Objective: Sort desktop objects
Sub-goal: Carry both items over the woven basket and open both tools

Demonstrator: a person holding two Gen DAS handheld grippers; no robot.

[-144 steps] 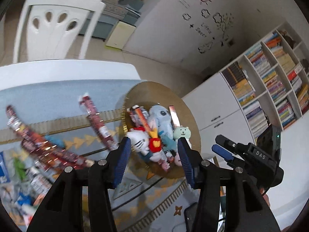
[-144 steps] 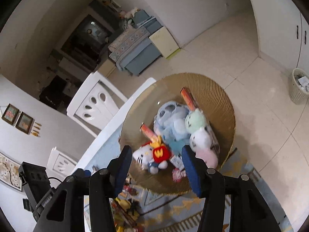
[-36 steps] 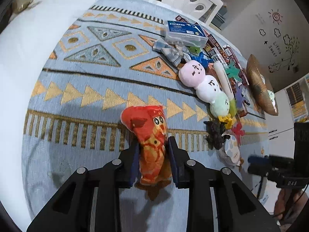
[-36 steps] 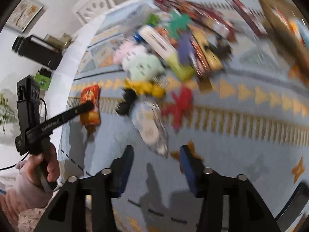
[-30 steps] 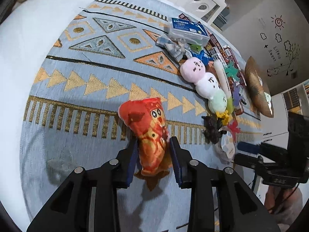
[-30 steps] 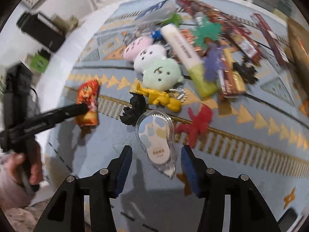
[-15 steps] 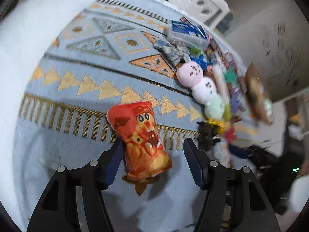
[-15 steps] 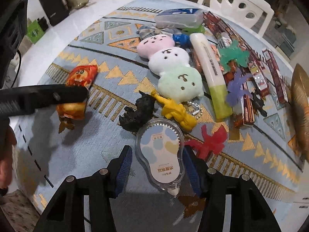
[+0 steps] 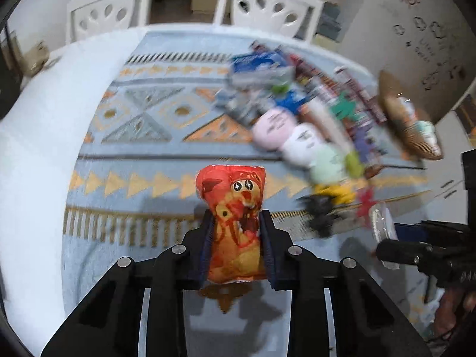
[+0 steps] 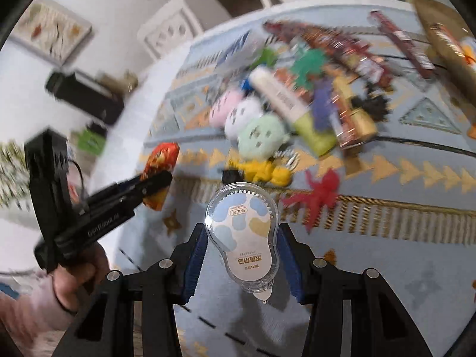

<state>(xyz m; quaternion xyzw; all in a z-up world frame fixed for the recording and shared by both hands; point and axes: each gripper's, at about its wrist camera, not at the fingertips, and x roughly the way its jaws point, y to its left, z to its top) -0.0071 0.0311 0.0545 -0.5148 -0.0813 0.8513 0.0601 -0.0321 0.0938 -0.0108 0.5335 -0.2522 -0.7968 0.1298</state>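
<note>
Above the near edge of the patterned cloth (image 9: 125,160), we are closing the left gripper (image 9: 237,248) on an orange snack bag (image 9: 233,220) while the right gripper (image 10: 241,263) is clamping a correction-tape dispenser (image 10: 242,235). Farther off, plush balls (image 10: 258,136) and snack bars (image 10: 357,59) are waiting near the gold dish (image 9: 407,125); the smooth dispenser risks slipping from its narrow pinch.

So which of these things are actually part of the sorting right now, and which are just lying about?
In hand now:
- orange snack packet, with the left gripper closing on it
- correction tape, in the right gripper

Lying about:
- three-ball plush
- red figure
- yellow figure
- white chairs
</note>
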